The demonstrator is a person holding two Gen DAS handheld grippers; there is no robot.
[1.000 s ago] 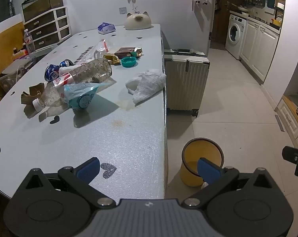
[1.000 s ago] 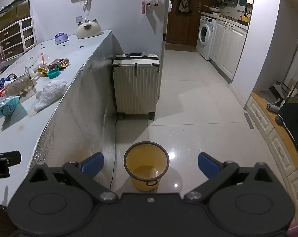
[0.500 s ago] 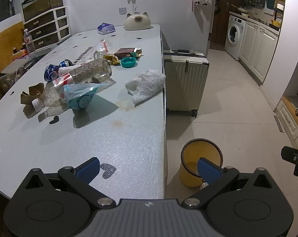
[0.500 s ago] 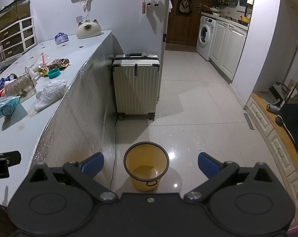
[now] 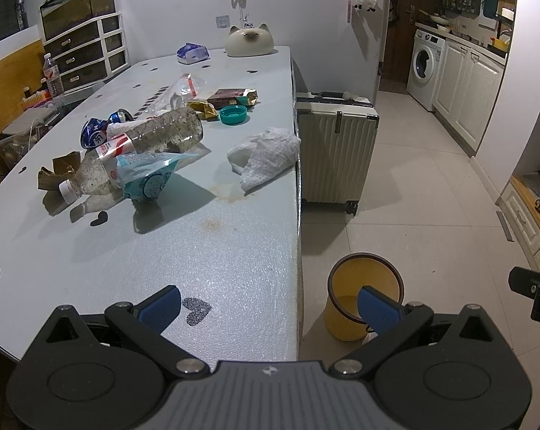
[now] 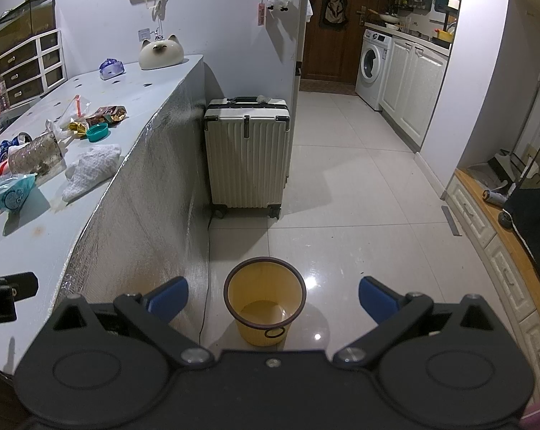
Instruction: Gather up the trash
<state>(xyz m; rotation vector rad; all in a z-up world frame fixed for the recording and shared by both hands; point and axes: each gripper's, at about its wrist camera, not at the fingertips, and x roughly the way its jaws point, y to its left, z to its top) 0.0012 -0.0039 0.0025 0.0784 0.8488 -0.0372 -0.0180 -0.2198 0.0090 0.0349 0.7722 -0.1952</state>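
beside the near corner of the pale table [image 5: 198, 251], on the tiled floor, stands the yellow bin [image 6: 264, 301], upright and with nothing visible inside. the right gripper [image 6: 273, 299] hangs above it with its blue-padded fingers [image 6: 169, 295] spread wide and nothing between them; the bin shows in the gap. the left gripper [image 5: 268, 306] is over the table's near edge, its fingers [image 5: 162, 304] also wide apart and holding nothing, one pad over the tabletop and the other in front of the bin [image 5: 348, 297].

all the trash lies on the table, well beyond the bin. nearest the table's floor-side edge is a crumpled white paper towel [image 5: 266, 156]. further in from that edge lies a clear plastic bottle [image 5: 141, 150] on its side, touching a light blue wrapper [image 5: 146, 175], a torn brown cardboard piece [image 5: 56, 173] by its cap, and a crushed blue can [image 5: 98, 130] behind it. beyond these sit a teal lid [image 5: 234, 114], a gold wrapper [image 5: 201, 107], a dark snack packet [image 5: 234, 96] and a clear plastic bag [image 5: 184, 87].

a white suitcase [image 6: 247, 157] stands on the floor against the table's side, past the bin.
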